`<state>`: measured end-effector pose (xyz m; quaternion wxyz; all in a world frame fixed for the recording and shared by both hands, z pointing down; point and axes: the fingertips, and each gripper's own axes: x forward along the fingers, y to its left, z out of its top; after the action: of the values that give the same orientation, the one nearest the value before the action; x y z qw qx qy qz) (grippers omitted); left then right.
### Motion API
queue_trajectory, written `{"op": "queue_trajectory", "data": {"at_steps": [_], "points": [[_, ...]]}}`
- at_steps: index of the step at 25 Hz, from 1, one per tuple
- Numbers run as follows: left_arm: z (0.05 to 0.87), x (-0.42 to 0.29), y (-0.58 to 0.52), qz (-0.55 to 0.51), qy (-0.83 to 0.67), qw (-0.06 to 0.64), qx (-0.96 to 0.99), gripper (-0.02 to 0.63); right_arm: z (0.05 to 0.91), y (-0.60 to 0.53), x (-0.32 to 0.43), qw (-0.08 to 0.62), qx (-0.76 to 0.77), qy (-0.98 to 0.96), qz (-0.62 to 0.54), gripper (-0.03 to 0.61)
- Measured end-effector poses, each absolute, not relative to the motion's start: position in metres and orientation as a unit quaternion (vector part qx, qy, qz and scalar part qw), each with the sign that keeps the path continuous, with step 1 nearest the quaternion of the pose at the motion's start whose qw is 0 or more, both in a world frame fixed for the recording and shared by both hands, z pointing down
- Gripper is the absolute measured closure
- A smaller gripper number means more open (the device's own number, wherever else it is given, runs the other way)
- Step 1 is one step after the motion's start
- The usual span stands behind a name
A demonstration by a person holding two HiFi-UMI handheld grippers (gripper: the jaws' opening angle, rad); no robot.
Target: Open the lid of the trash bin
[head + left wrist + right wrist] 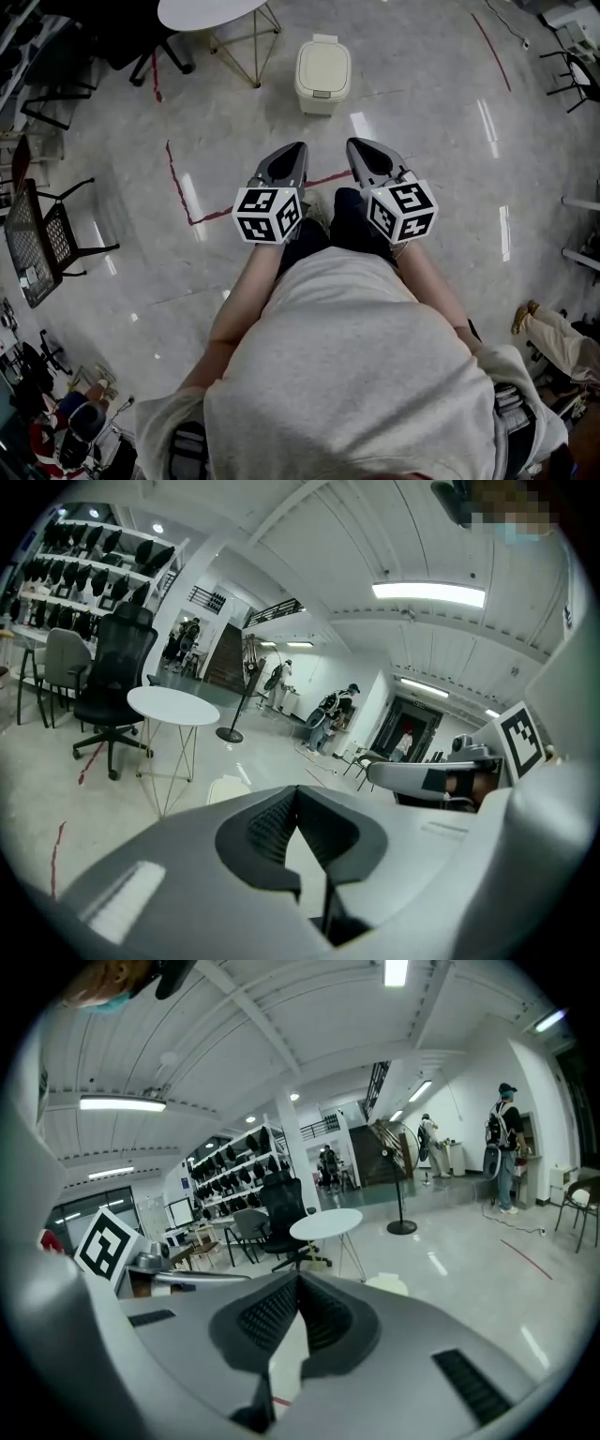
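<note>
- Holding both forearms forward and low in front of my body, I have the left gripper (294, 152) and the right gripper (358, 148) side by side, tips pointing ahead over the floor (422, 131).
- Left gripper: jaws pressed together at the tips, nothing between them, touching nothing.
- Right gripper: likewise closed tip to tip and empty.
- The trash bin (319, 101) stands ahead of both tips, well apart from them, its lid (323, 66) down. A round white table (202, 11) sits beyond it, to the left.
</note>
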<state>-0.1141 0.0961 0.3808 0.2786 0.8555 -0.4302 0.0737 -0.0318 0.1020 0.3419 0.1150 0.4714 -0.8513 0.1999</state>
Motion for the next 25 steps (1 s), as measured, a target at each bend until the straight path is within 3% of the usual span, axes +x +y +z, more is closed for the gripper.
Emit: {"op": "queue_trajectory", "data": {"at_steps": [9, 25], "points": [[0.403, -0.118, 0.067, 0.081, -0.408, 0.311, 0.855, 0.604, 0.357, 0.069, -0.033, 0.125, 0.477, -0.843, 0.217, 0.572], [0.407, -0.078, -0.068, 0.1, -0.426, 0.295, 0.849, 0.604, 0.368, -0.072, 0.001, 0.123, 0.443, -0.857, 0.231, 0.572]]}}
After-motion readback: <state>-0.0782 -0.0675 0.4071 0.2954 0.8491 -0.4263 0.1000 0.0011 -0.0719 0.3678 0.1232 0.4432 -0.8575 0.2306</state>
